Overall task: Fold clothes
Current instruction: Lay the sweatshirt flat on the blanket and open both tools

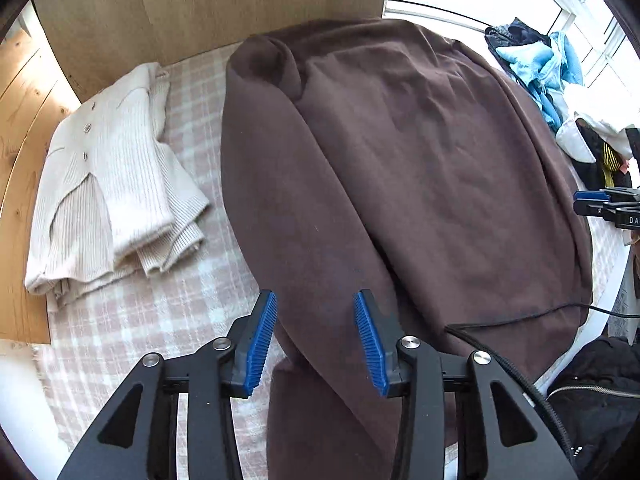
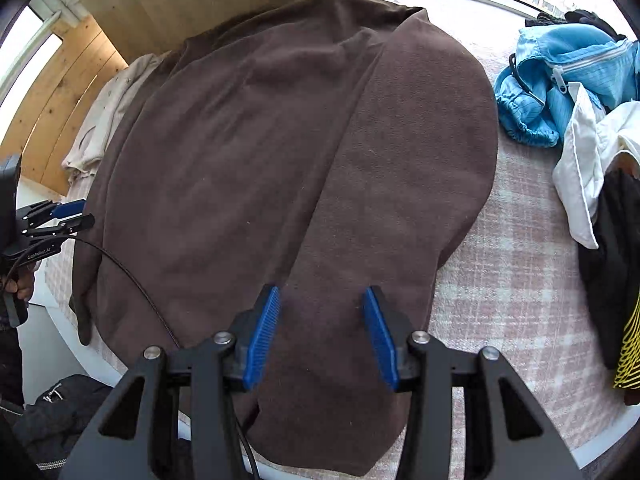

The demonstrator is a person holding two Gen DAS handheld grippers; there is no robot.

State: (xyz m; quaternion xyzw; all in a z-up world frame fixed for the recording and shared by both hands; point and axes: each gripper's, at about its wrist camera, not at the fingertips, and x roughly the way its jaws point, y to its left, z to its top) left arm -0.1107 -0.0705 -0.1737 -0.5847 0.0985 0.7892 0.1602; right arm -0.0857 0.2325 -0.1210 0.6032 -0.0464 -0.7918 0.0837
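up close, the left gripper (image 1: pixel 316 338) hangs with its jaws parted, released, over a folded-in side of the brown garment (image 1: pixel 420 168). likewise the right gripper (image 2: pixel 322 336) is spread, gripping nothing. the garment lies on the checked cloth (image 2: pixel 512 280). beyond, a folded cream cardigan (image 1: pixel 112 192) and heaped clothes (image 2: pixel 560 88).

- I am reading white lettering, "GenRobot.AI", on the black body of the left gripper (image 2: pixel 60 216), seen at the left edge of the right wrist view.
- I am making out only "DA" in white on the black body of the right gripper (image 1: pixel 600 200); the rest is cut off.
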